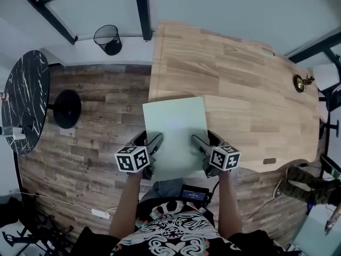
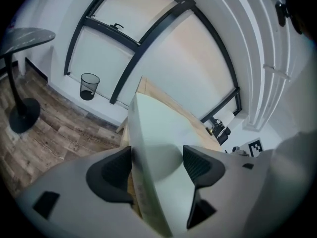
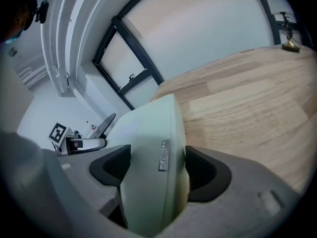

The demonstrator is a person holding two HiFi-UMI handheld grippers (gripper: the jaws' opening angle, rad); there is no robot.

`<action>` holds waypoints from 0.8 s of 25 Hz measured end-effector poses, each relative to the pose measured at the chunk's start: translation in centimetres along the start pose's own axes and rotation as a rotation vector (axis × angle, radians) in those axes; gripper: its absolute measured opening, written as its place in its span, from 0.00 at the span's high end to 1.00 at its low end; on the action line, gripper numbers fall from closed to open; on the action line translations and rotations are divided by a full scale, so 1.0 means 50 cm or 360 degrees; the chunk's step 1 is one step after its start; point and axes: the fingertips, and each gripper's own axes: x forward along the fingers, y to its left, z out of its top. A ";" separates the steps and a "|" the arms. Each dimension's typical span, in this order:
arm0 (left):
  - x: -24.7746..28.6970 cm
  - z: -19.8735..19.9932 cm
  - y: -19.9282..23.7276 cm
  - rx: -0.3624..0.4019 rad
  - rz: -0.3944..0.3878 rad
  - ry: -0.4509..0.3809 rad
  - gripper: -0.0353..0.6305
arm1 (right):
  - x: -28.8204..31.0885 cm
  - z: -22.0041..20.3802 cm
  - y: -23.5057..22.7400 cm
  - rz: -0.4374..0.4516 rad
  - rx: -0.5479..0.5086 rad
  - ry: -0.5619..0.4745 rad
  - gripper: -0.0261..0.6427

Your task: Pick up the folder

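Observation:
A pale green folder lies flat at the near edge of the wooden desk, its near part overhanging the edge. My left gripper straddles the folder's left edge and my right gripper straddles its right edge. In the left gripper view the folder stands edge-on between the wide-spread jaws of the left gripper, with a gap to the right pad. In the right gripper view the folder's spine, with a small label, sits between the spread jaws of the right gripper. Both grippers are open.
A wire wastebasket stands by the far wall. A round black marble table and its black base are at the left. A small brass object sits at the desk's right end. Another person's leg is at the right.

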 end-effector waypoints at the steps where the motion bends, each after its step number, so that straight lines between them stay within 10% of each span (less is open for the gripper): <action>1: 0.003 -0.002 0.001 0.0013 0.0017 0.0009 0.49 | 0.002 -0.001 -0.001 0.0011 0.0010 0.0000 0.47; 20: 0.011 0.000 0.007 0.0016 0.0125 -0.0128 0.49 | 0.009 -0.005 -0.005 0.0000 0.0056 -0.0019 0.47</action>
